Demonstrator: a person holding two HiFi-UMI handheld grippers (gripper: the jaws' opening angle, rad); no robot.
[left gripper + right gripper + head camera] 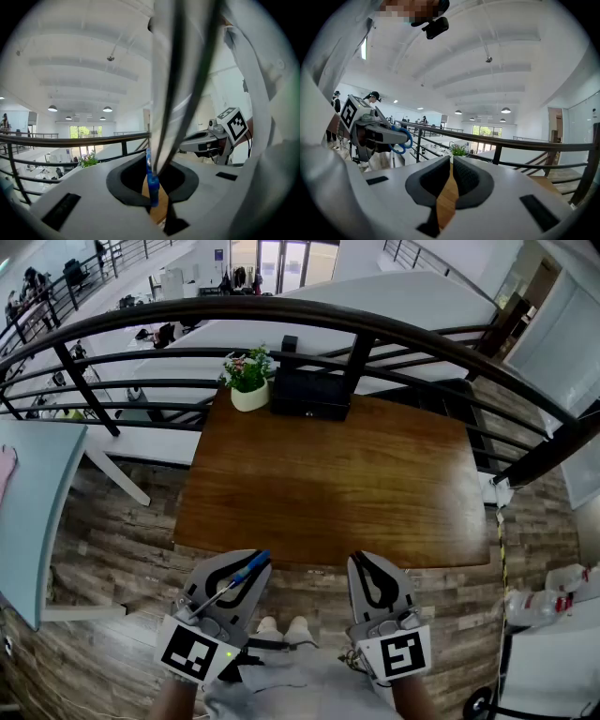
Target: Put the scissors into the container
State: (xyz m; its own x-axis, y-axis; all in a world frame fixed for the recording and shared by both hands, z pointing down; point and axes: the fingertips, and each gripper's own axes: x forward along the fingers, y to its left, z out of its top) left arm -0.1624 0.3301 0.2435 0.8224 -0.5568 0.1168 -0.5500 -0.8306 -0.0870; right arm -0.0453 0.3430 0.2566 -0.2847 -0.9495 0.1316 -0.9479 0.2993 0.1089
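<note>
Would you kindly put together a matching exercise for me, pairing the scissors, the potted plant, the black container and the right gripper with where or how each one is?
Things:
1. scissors
2. potted plant
3. black container
4. right gripper

Places or states:
A. at the far edge of the table, next to the greenery
B. empty, jaws together
C. clamped in the left gripper
D. at the table's far left corner, in a white pot

Pairs: 1-C; 2-D; 3-A; 4-B

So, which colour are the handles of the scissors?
Blue. The handle loops of the scissors show it best in the right gripper view.
</note>
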